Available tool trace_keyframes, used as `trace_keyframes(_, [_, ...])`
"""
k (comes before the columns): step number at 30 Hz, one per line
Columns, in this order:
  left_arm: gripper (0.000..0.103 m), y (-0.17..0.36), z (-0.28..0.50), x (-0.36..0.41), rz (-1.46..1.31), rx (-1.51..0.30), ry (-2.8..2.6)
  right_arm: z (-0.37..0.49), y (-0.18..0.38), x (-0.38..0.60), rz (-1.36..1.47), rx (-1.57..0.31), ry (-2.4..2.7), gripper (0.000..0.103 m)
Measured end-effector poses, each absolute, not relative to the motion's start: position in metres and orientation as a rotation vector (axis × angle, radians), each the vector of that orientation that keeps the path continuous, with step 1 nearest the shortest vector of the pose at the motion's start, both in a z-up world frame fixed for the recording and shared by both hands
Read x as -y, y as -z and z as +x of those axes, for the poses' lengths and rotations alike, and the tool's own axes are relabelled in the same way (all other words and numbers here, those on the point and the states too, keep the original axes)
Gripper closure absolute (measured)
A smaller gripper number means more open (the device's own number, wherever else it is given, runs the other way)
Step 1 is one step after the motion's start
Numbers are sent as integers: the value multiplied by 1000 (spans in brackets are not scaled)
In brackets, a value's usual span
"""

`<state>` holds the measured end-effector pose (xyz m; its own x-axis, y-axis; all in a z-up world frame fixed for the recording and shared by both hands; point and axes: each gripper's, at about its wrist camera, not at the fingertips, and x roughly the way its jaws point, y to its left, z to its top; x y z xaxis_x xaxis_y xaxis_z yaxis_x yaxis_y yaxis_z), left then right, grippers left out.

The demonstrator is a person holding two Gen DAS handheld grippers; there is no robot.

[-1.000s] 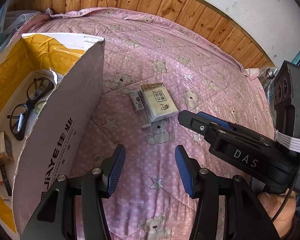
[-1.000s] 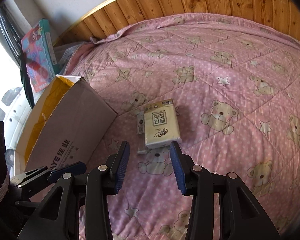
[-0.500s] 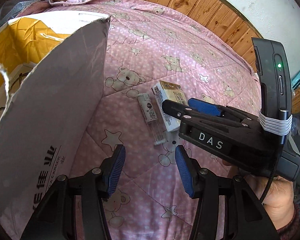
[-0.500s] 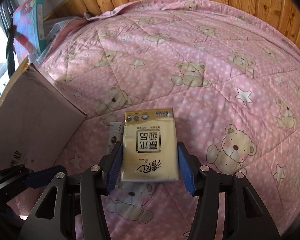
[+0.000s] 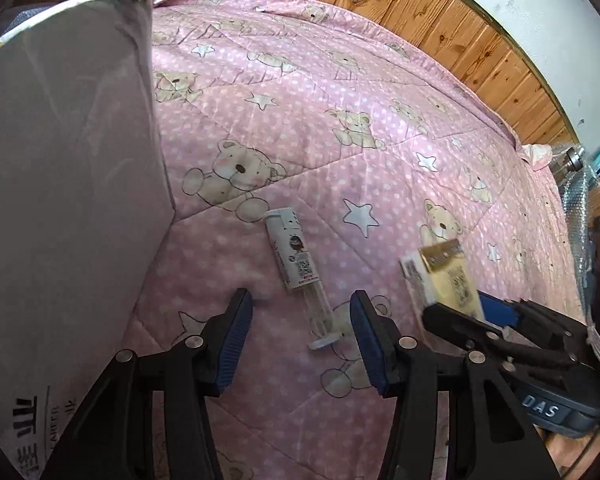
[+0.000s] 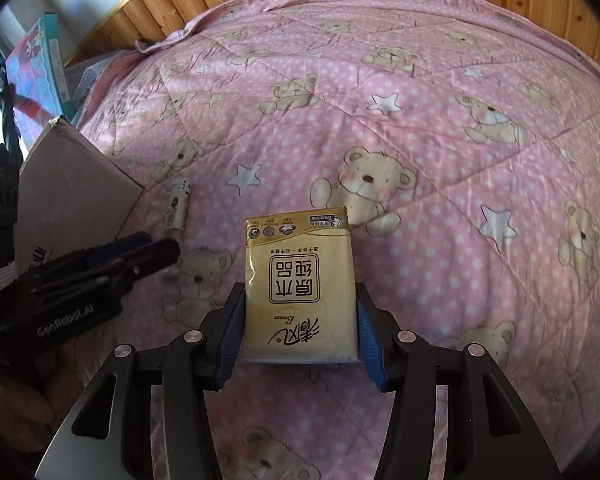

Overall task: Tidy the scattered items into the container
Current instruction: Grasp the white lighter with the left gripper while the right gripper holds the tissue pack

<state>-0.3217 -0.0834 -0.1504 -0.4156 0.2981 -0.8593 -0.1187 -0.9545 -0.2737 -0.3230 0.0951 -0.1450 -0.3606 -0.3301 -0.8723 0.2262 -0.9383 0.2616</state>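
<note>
Pick-up step: right gripper clamped on the tissue pack; left gripper, jaws apart, straddles the syringe. Next, carry the pack to the cardboard box at nine o'clock.

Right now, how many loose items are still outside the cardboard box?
2: the tissue pack held in the right hand-held gripper, and the syringe lying on the quilt. The box may hide others.

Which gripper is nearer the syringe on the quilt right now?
Left. The left gripper is open, its jaws either side of the syringe plunger end. The right gripper, shut on the tissue pack, sits off to the syringe's right.
</note>
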Motion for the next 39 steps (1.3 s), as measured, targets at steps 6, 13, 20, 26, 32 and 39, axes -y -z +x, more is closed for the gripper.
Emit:
trace_keyframes(6, [59,150,-320,91,-1545,267,-2463,-320,144,-110,1531,198,2406,47])
trace_keyframes(13, [66,155,-325,59,-1490,-18,-2519,-316,147,-115,1502,209,2426,50])
trace_keyframes(20, [80,153,-301,68,-1542,-10,-2489,-292,144,-121,1520,235,2409,50])
trace_keyframes(26, [75,152,-293,68,-1563,46,-2462,-283,145,-128,1532,272,2415,47])
trace_keyframes(32, [71,155,-309,67,-1531,140,-2443,-280,146,-131,1509,313,2434,50])
trace_keyframes(39, [88,151,-273,81,-1560,94,-2408,-260,143,-137,1534,305,2398,47])
